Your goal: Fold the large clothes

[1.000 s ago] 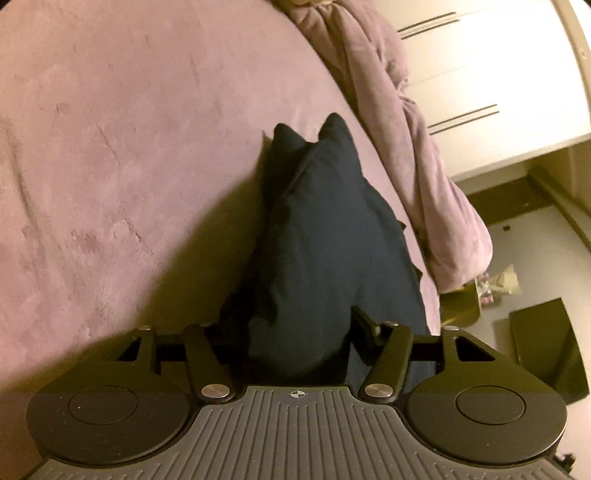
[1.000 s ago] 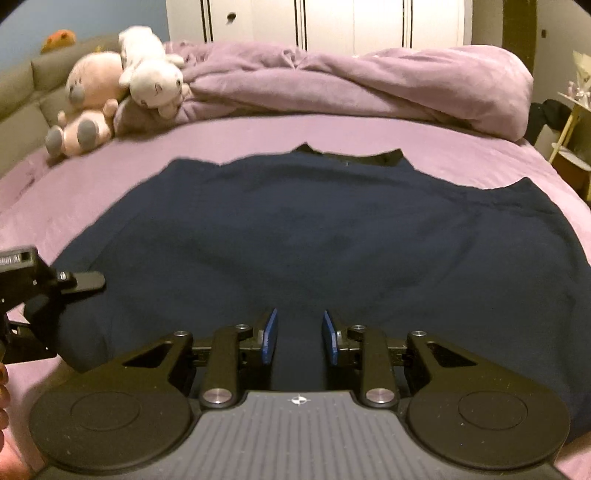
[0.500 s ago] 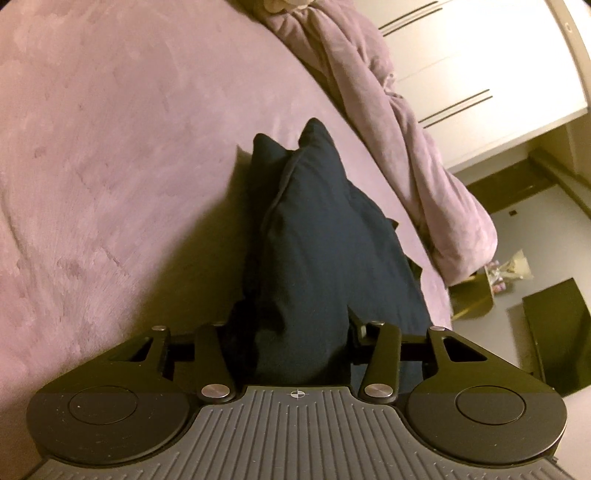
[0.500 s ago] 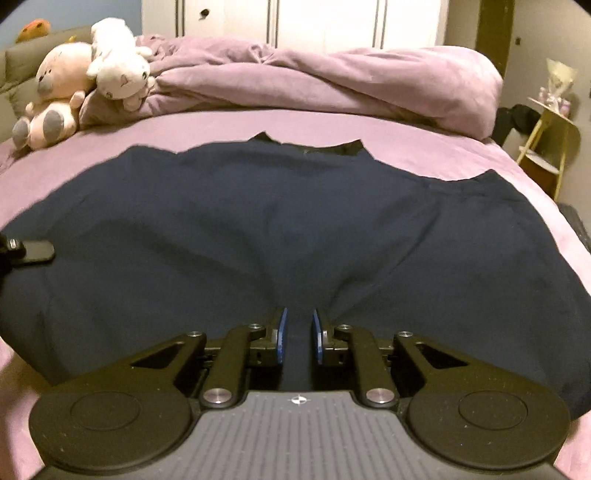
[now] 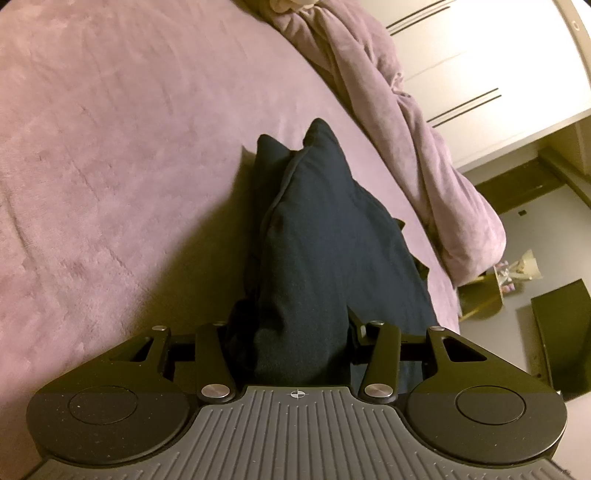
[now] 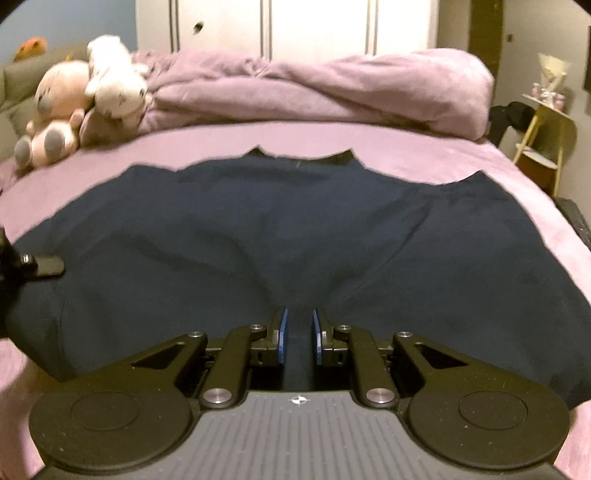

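Both grippers have been closing their jaws over the last second, each with dark cloth between them, and the left one has lifted its bunch of cloth a little off the bed since the first frame.

Nearest in the right wrist view, the right gripper (image 6: 298, 341) has its blue pads (image 6: 282, 334) drawn close together on a thin pinch of the navy garment (image 6: 295, 229) at its near hem, so it grasps the cloth. From that pinch the garment spreads flat over the purple bed (image 6: 424, 147), its neckline at the far edge. At the left edge of that view a black fingertip of the left gripper (image 6: 46, 266) lies against the garment's left side.

In the left wrist view, the left gripper (image 5: 291, 332) holds a thick fold of the same garment (image 5: 325, 240) between its half-closed jaws; the pads themselves are buried in the cloth, so how firmly they press is hard to judge, though the bunch looks clamped. The fold runs away from the gripper and ends in two raised points.

Beyond the garment, at the far side of the bed, lies a rumpled purple blanket (image 6: 314, 88), with two stuffed toys (image 6: 85, 96) at its left end. Behind the blanket stand white wardrobe doors (image 6: 314, 26); a small yellow side table (image 6: 546, 129) stands right of the bed.
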`<action>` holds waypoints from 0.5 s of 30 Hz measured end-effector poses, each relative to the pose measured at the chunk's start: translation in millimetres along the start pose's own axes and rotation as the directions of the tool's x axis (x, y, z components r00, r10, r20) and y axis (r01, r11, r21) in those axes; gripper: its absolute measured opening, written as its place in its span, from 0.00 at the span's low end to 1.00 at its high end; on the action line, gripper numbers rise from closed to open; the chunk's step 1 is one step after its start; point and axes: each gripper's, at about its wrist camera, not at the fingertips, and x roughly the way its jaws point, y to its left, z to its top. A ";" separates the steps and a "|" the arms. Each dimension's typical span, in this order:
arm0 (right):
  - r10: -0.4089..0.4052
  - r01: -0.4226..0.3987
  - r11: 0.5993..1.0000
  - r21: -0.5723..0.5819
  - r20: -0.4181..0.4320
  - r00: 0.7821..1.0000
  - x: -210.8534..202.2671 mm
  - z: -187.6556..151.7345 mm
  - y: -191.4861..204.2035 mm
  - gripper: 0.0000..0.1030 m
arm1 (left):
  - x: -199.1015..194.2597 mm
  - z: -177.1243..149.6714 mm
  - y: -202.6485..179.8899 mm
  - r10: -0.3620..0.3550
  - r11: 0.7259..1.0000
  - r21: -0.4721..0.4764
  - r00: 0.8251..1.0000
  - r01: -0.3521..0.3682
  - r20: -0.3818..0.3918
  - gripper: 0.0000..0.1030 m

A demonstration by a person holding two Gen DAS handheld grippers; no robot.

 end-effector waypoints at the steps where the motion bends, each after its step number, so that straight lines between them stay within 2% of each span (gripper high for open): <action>1: 0.007 -0.007 1.000 -0.008 -0.006 1.000 2.6 -2.2 -0.3 0.13 | 0.2 -0.3 -0.8 0.004 1.000 0.003 1.000 -0.004 -0.001 0.48; 5: 0.037 -0.045 0.994 -0.103 -0.072 0.997 21.1 -7.2 0.8 0.14 | -0.1 -1.4 -4.3 0.018 1.000 0.018 1.000 -0.018 -0.001 0.48; 6: 0.044 -0.051 0.995 -0.090 -0.080 0.996 19.0 -4.0 -0.6 0.13 | -0.9 -0.7 -4.9 0.018 1.000 0.016 1.000 -0.018 0.000 0.48; 8: 0.053 -0.056 0.997 -0.048 -0.058 0.997 9.1 2.6 -6.0 0.13 | -2.2 0.6 -5.7 0.017 1.000 0.015 1.000 -0.017 0.001 0.48; 10: 0.016 -0.017 0.997 -0.080 -0.007 1.000 2.5 -1.9 -4.2 0.13 | -1.9 0.5 -6.7 0.023 1.000 0.015 1.000 -0.024 0.002 0.48; 12: 0.037 -0.045 0.990 -0.133 -0.063 0.997 11.8 -13.5 0.4 0.13 | -0.7 -0.6 -7.7 0.032 0.999 0.020 0.999 -0.032 -0.005 0.49; 14: 0.023 -0.035 0.974 -0.224 -0.057 0.998 16.6 -16.6 6.5 0.13 | -1.2 -1.3 -10.1 0.042 0.999 0.026 0.999 -0.042 0.001 0.49; 15: 0.026 -0.038 0.976 -0.215 -0.059 0.998 15.0 -13.7 5.8 0.13 | -2.1 -0.2 -11.1 0.042 0.999 0.027 0.999 -0.042 0.002 0.48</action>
